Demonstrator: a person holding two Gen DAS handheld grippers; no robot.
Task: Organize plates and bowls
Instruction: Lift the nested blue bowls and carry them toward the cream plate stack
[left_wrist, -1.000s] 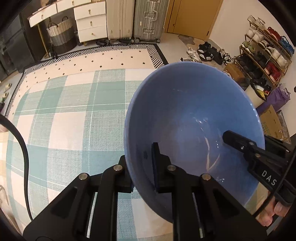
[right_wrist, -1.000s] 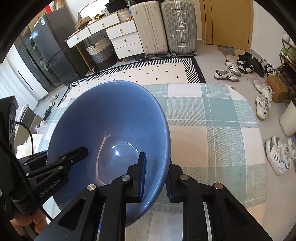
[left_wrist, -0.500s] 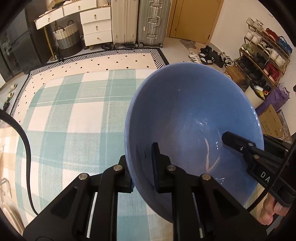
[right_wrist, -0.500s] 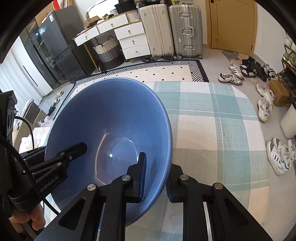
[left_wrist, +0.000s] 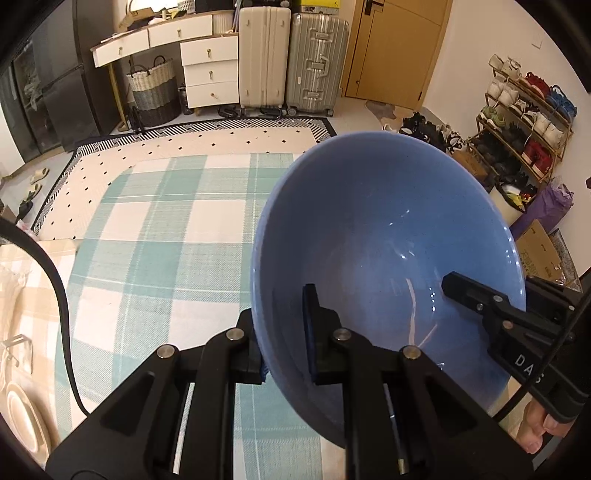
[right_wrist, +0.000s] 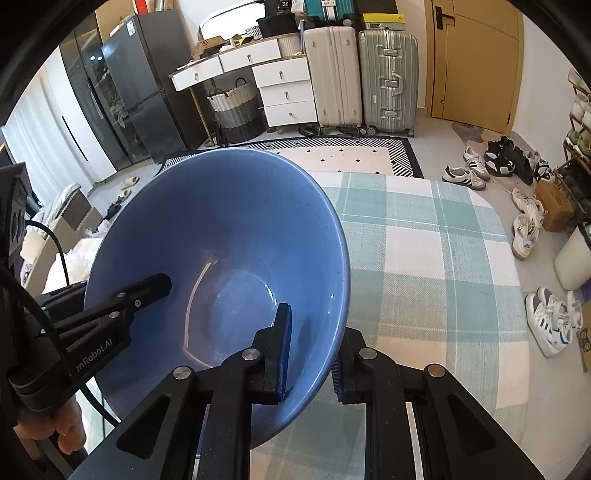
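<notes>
While glossy inside, blue bowl (left_wrist: 373, 236) tilts.

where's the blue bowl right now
The blue bowl is held above the green plaid tablecloth, pinched at opposite rims by the left tool and right tool.

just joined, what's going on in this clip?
A person is holding one blue bowl with both tongs at once. The left tongs are shut on the bowl's rim at one side, the right tongs on the opposite side, each with one finger inside and one outside. The bowl is tilted, held above a green-and-white checked cloth. A cream plate shows at the left view's edge.
</notes>
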